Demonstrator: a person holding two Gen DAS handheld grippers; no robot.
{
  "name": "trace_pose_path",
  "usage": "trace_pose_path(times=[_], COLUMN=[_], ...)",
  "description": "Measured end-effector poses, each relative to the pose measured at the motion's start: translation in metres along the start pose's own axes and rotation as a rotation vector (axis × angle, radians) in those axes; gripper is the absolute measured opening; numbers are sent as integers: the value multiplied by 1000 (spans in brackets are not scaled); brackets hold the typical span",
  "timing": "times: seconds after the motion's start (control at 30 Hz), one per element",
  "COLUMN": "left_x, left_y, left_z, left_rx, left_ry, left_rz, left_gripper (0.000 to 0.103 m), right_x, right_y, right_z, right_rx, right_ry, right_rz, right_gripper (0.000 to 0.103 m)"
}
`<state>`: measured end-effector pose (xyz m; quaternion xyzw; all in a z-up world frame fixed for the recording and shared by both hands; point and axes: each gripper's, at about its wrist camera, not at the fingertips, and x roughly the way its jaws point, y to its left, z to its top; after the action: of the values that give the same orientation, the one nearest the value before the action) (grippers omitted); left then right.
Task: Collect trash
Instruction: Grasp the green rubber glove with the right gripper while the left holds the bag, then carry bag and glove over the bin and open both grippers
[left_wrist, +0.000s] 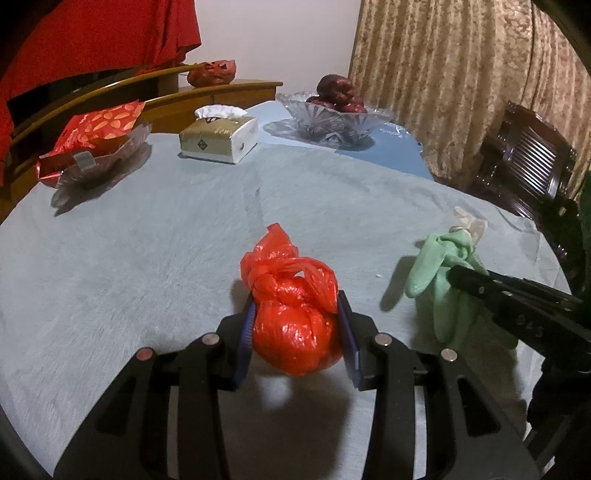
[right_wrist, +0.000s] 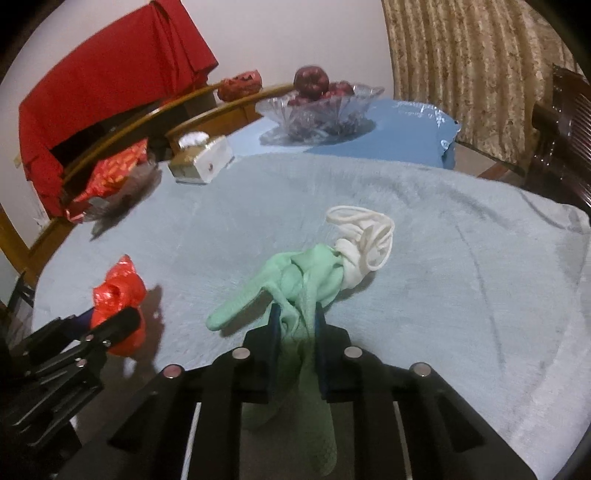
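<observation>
Left tongs (left_wrist: 295, 325) angled down, clamped on red bag (left_wrist: 291, 325), right tongs (right_wrist: 297, 325) angled down, pinching green glove (right_wrist: 295, 280) over the surface (right_wrist: 461, 258)

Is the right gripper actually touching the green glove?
Touching. The right wrist view shows the right gripper with its jaws shut on the green glove, fabric pinched between the pads and hanging below them.

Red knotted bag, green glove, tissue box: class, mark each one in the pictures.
red knotted bag (left_wrist: 295, 328), left wrist view, on its rounded body below the knot
green glove (right_wrist: 306, 273), right wrist view, on its bunched palm
tissue box (left_wrist: 218, 142), left wrist view, on its front face
</observation>
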<state>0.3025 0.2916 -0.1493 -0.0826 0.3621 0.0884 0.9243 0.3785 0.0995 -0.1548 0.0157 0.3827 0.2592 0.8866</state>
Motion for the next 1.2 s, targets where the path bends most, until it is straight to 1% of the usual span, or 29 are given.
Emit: trace_pose_path(times=[0.17,0.37,0.7,0.93,1.2], left_x=[-19,-47,-100,-132,-163], left_y=[-20,-46,-94,-133,-184], left_z=[1,4,-3,-17,-36], left_rx=[20,45,81,111,167], left_ry=[-24,-64,-114,-113,-112], left_rz=[-30,-68,-127,-193,-275], left_gripper=[39,39,39,39,39], right_x=[-35,-78,-153,-206,-257], right_y=[-4,-13,-37,-58,-79], right_z=[0,-5,-21,-43,-64], right_rx=[-1,4,13,29,38], right_ry=[-48,-101,-178,-207,-238], right_rz=[14,12,-41,-85,-141], right_gripper=[17,17,17,17,17])
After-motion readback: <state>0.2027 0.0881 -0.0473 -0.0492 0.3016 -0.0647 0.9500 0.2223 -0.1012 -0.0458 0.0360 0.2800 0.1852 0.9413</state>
